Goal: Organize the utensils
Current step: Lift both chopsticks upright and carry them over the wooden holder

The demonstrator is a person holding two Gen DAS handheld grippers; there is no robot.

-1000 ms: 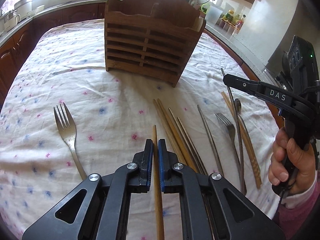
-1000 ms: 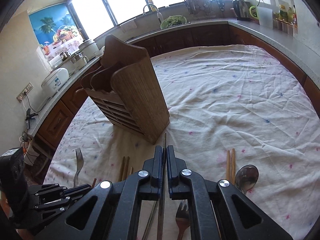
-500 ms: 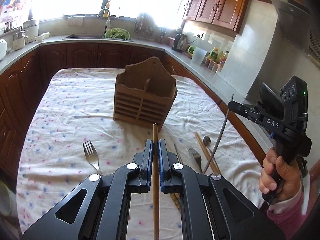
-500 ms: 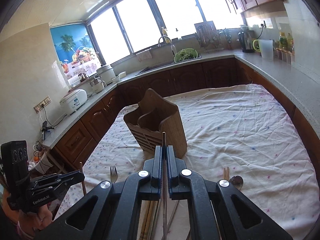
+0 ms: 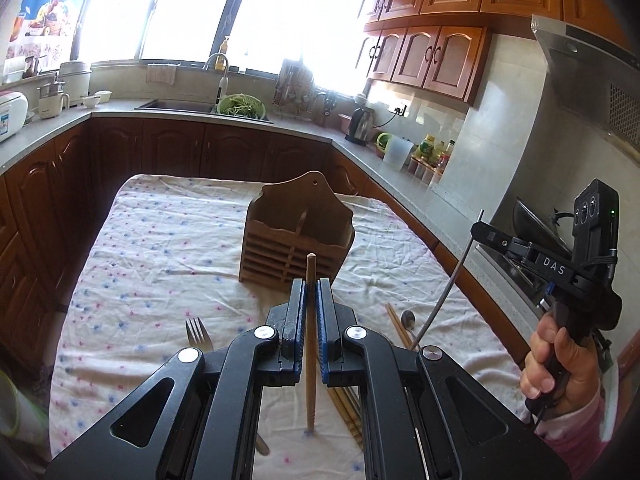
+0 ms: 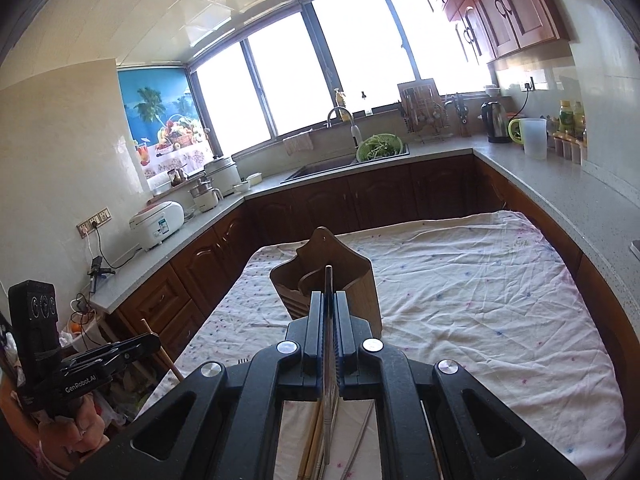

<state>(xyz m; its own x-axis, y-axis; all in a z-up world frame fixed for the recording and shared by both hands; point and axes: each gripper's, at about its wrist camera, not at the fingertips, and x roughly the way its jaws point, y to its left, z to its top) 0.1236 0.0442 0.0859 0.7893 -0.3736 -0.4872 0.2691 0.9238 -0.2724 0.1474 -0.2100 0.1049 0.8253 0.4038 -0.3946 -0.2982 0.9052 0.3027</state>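
Fork (image 5: 199,334), spoon (image 5: 408,318) and loose wooden chopsticks (image 5: 398,327) are seen on the cloth-covered table (image 5: 160,240) only in the left wrist view; in the right wrist view these are mostly hidden behind the gripper body, and only a few utensil ends (image 6: 320,444) are glimpsed through the frame. The slatted front of the wooden utensil holder (image 5: 298,236) is shown from the left; from the right its solid side panel and open top compartments are seen instead (image 6: 332,280). The right hand (image 5: 560,368) on the tool handle is visible only in the left view. The range hood (image 5: 588,76) is given by the left view only, the rice cooker (image 6: 158,224) is seen clearly in the right.

Left gripper (image 5: 311,300): jaws clenched on a wooden chopstick (image 5: 311,340), which is pinched between the blue pads, tip poking out toward the holder, lower end hanging above the cloth. It is also seen from the right view (image 6: 160,354), held off the left table edge.

Right gripper (image 6: 329,312): jaws clamped on a thin metal chopstick (image 6: 329,280), tip sticking out in line with the holder. From the left view it (image 5: 452,280) is seen hanging down from the right gripper (image 5: 480,230), clear of the table.

Holder stands upright mid-table, apart from both grippers.
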